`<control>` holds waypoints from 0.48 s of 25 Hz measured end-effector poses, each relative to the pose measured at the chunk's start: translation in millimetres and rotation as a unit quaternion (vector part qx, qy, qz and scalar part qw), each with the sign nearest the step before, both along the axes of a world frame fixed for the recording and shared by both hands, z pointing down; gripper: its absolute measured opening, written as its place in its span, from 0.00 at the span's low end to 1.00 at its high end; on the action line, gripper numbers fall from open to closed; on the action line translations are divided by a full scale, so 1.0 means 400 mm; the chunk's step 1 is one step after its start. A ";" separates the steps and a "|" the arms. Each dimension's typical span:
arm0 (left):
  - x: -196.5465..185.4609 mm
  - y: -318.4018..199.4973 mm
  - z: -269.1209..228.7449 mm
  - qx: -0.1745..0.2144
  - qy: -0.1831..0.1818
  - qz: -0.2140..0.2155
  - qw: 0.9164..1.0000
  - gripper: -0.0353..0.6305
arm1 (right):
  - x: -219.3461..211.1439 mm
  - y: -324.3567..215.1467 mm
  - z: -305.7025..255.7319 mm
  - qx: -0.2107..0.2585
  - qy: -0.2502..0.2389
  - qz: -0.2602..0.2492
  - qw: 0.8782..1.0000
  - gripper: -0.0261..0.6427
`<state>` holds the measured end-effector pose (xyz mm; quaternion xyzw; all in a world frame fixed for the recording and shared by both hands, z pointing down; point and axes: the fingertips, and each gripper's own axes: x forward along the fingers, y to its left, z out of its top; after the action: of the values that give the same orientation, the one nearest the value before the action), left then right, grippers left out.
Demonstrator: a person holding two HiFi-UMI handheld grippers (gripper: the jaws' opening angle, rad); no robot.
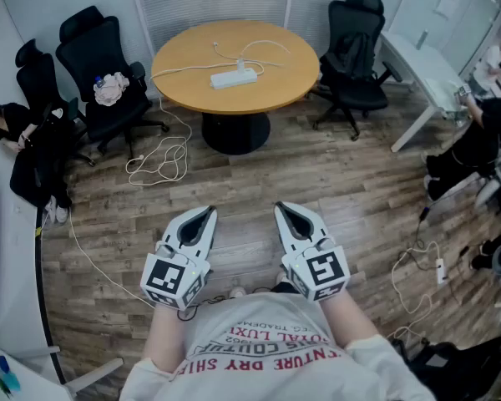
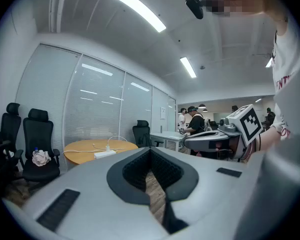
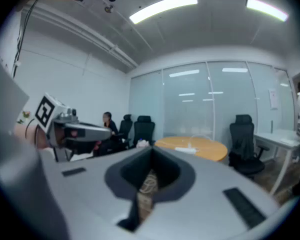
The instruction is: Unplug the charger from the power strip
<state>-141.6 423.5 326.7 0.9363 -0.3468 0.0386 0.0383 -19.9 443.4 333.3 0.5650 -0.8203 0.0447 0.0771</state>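
At the left, an office chair point(image 1: 96, 57) holds a bundle of cloth point(image 1: 111, 88), and a loose white cable point(image 1: 159, 161) lies coiled on the floor beside it. The left gripper point(image 1: 204, 215) is held low in front of the person, its jaws together and holding nothing. Well ahead stands the round table point(image 1: 184, 65). The power strip point(image 1: 234, 78) lies near its middle, with the charger point(image 1: 240, 65) plugged in on top and thin leads trailing off it. The right gripper point(image 1: 285, 211) is level with the left one, also fully closed and empty.

Both tools are far from the table, so the step in hand appears to be the approach. It would go best to walk up clear of the floor cable and open the jaws before reaching. One gripper should probably pin the strip down while the other takes the charger by its body, not its lead, and pulls straight up.
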 end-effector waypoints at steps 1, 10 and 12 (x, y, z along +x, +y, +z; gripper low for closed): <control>-0.004 -0.002 -0.002 0.000 0.001 0.000 1.000 0.10 | -0.005 0.000 0.005 0.000 -0.002 -0.003 1.000 0.08; -0.021 -0.026 0.000 -0.002 0.001 0.006 1.000 0.10 | -0.021 -0.027 0.018 -0.005 -0.006 0.008 1.000 0.08; -0.034 -0.033 0.002 -0.005 0.001 0.007 1.000 0.10 | -0.028 -0.037 0.021 -0.009 -0.006 0.017 1.000 0.08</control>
<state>-155.3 410.2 327.6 0.9387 -0.3397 0.0396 0.0428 -31.3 428.4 341.8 0.5778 -0.8106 0.0571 0.0765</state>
